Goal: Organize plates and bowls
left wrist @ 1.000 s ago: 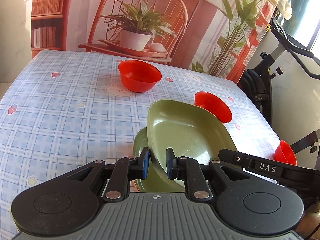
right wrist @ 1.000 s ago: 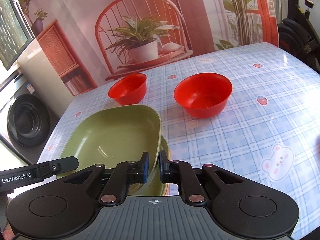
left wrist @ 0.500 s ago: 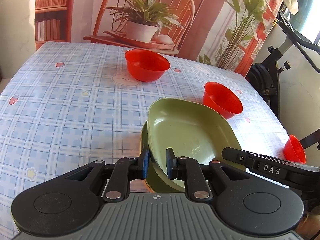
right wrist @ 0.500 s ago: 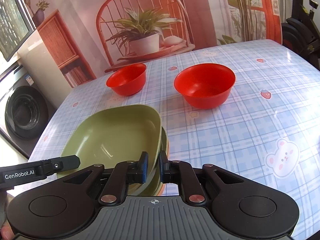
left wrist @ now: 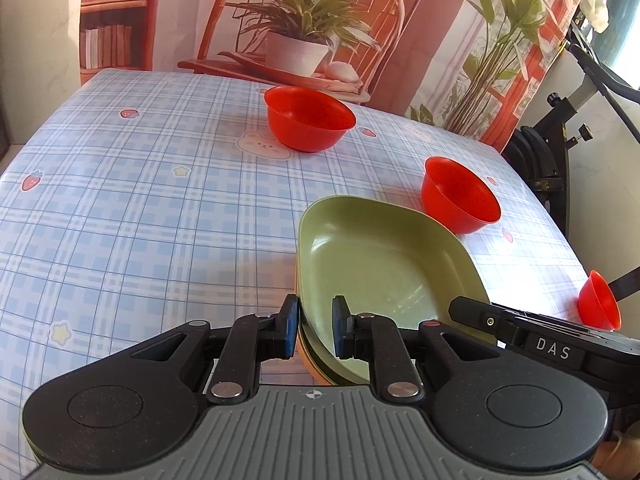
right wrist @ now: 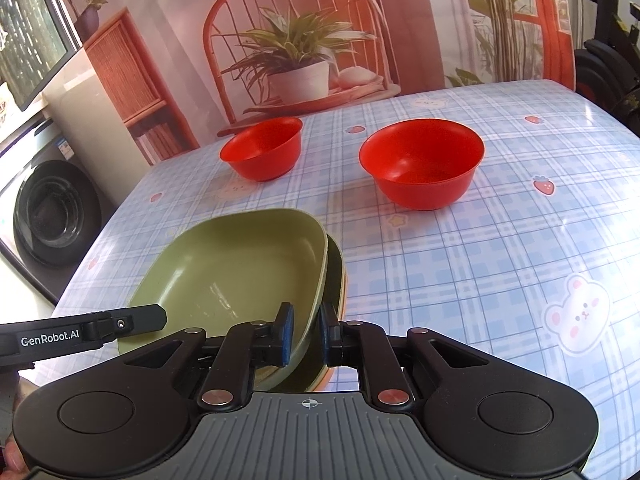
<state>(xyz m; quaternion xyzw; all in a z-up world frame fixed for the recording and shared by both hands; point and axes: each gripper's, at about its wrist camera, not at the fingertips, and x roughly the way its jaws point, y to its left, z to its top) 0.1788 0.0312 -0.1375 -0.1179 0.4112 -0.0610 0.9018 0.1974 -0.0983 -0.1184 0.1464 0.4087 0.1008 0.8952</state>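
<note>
Both the left gripper [left wrist: 314, 333] and the right gripper [right wrist: 305, 334] clamp opposite rims of a green squarish plastic plate [left wrist: 376, 264], nested on other plates nearer than two red plastic bowls [right wrist: 421, 162].

- Your right gripper [right wrist: 305, 334]: jaws nipped on the near right rim of the top green plate [right wrist: 240, 268]; one pad inside the rim, the other outside
- Green plate: squarish, shallow, empty; nested in a darker plate [right wrist: 335, 276], with an orange edge [right wrist: 343, 296] showing beneath that
- Your left gripper's finger [right wrist: 120, 324]: reaches in from the left, printed "GenRobot.AI"; tip at the plate's near left rim
- Large red bowl [right wrist: 422, 162]: upright, empty; beyond the plates, to the right
- Small red bowl [right wrist: 262, 152]: upright, empty; left of the large one, well apart
- Tablecloth [right wrist: 500, 264]: blue check; bear and strawberry prints
</note>
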